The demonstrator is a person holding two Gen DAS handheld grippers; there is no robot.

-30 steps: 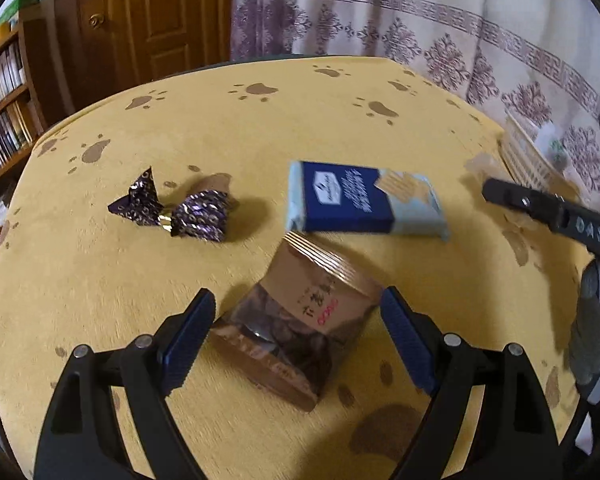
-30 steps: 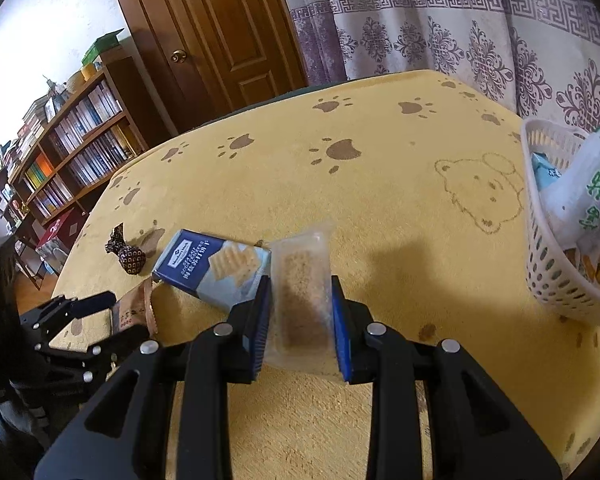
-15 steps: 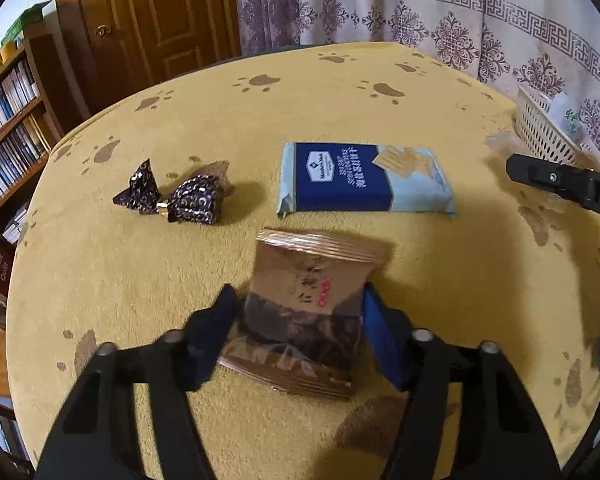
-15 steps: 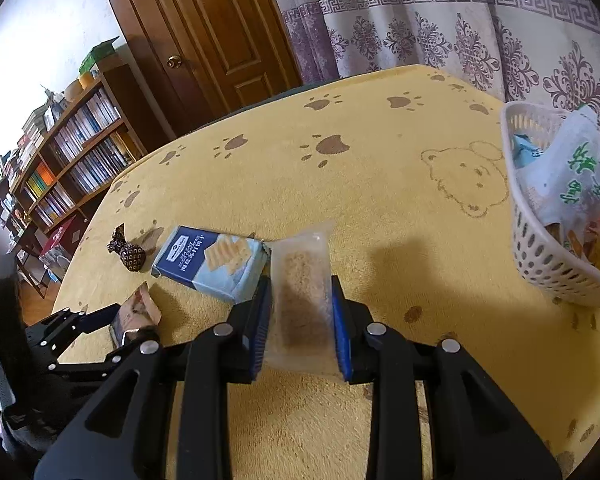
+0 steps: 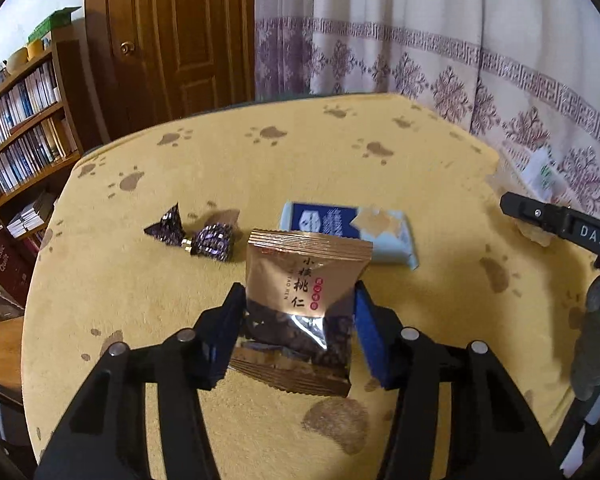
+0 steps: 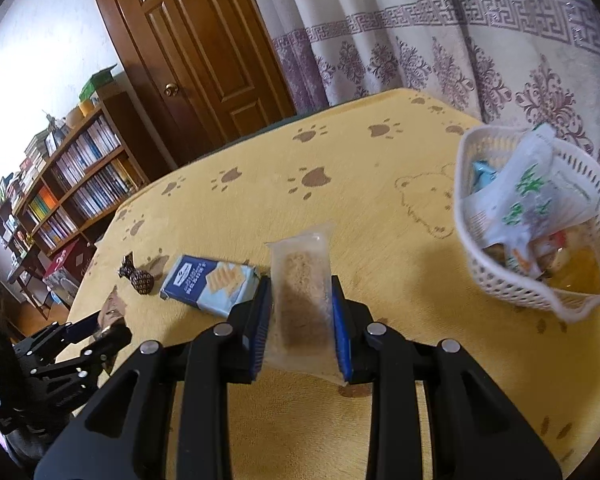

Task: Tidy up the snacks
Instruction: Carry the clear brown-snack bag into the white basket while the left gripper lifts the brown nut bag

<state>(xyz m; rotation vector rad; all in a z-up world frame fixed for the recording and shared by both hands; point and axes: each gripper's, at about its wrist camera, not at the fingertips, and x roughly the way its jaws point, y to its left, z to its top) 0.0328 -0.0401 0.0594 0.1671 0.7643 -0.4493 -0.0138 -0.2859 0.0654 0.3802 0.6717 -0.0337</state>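
My left gripper point(image 5: 298, 304) has a brown walnut packet point(image 5: 300, 268) between its blue pads. Its jaws are closing, the pads press the packet's sides, and the packet hangs upright just above the yellow cloth. My right gripper point(image 6: 300, 284) is shut on a clear packet point(image 6: 300, 256) with a beige bar inside, held above the cloth. A blue cracker pack point(image 5: 340, 222) and a purple-wrapped candy point(image 5: 204, 238) lie on the table beyond the left gripper. The right wrist view shows the cracker pack point(image 6: 208, 280) and candy point(image 6: 140, 278) to the left, with the left gripper point(image 6: 108, 320) below them.
A white mesh basket point(image 6: 500, 284) with several snack packets stands at the right of the table, near the curtain. The round table point(image 6: 340, 208) wears a yellow paw-print cloth. A wooden door and bookshelves stand behind at the left.
The left jaws narrowed onto the brown packet and raised it off the cloth. The right gripper, still holding the clear packet, drifted toward the basket, which now looks closer.
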